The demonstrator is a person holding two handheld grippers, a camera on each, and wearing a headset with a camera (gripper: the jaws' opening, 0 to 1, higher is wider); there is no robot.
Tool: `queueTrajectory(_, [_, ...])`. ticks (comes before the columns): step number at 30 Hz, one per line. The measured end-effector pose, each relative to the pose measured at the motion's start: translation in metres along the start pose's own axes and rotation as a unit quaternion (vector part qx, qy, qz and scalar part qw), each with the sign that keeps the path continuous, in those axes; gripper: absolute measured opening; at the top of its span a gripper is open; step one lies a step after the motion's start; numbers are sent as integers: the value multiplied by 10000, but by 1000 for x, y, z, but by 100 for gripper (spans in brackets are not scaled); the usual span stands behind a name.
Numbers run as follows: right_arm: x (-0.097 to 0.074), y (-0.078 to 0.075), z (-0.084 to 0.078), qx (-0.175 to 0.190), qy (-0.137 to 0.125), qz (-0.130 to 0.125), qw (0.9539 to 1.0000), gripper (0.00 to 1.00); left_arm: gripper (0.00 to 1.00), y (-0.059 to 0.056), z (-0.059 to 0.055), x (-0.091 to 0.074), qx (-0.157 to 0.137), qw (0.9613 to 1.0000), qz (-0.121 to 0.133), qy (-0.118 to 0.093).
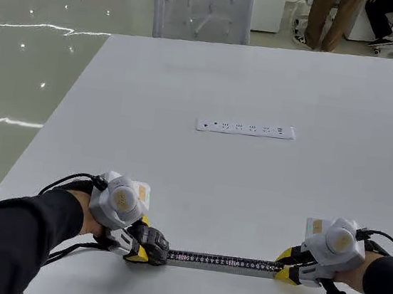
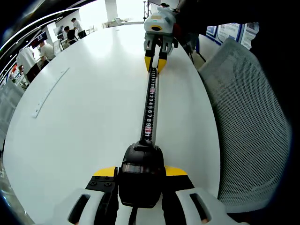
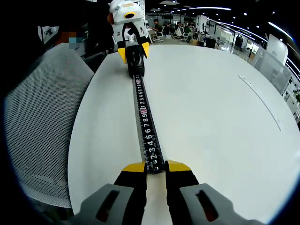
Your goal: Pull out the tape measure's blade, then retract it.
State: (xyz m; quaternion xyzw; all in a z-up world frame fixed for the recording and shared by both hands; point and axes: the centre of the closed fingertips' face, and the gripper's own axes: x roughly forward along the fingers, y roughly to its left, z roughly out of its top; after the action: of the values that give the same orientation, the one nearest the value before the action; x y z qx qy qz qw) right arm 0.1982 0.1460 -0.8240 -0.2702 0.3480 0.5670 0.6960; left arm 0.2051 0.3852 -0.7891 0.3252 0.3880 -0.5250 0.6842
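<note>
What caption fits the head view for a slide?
Left gripper holds the tape measure case; right gripper pinches the blade end, stretched between them over the white table.

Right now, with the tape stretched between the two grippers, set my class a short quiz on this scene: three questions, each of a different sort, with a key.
1. True or false: the blade is fully wound into the case.
2. Multiple choice: what does the left gripper hold? A the case; B the blade's free end; C nothing.
3. Fill the gap: the right gripper is shut on the blade's free ____.

Key: 1 false; 2 A; 3 end.
</note>
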Motion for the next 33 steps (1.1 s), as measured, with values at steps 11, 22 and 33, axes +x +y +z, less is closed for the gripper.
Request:
queueTrajectory(11, [-6, -2, -8, 39, 42, -30, 10000, 11, 31, 0, 0, 0, -3, 10000, -1, -2])
queueTrajectory(22, [-7, -2, -9, 99, 38, -30, 9999, 11, 32, 0, 0, 0, -7, 10000, 3, 3])
queueTrajectory(33, [-7, -2, -9, 107, 52, -11, 9999, 11, 32, 0, 0, 0, -34, 10000, 13, -23])
